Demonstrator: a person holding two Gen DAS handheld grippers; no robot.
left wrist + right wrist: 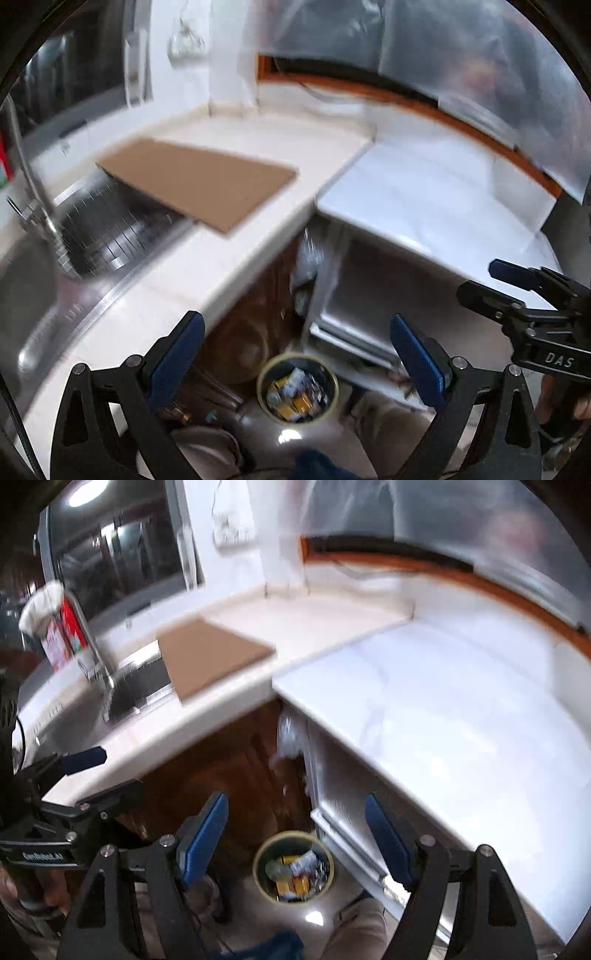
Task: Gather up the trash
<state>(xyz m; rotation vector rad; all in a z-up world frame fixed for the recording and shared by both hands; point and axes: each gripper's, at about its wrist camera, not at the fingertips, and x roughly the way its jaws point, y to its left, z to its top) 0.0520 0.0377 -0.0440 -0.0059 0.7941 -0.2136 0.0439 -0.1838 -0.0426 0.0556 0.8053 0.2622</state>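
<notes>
A round trash bin (297,388) stands on the floor below the counter corner, filled with yellow and white wrappers; the right wrist view shows the same trash bin (293,867). My left gripper (295,354) hangs open high above it, nothing between its blue pads. My right gripper (295,834) is open too and empty, also above the bin. In the left wrist view the right gripper (517,284) shows at the right edge, and in the right wrist view the left gripper (88,771) shows at the left edge. Both views are blurred.
A cream counter (229,251) bears a brown cardboard sheet (199,182) partly over a steel sink (92,229) with a faucet (92,646). A white appliance top (443,716) lies to the right. A red-and-white carton (62,635) stands by the sink. Dark wooden cabinet doors (221,760) are below.
</notes>
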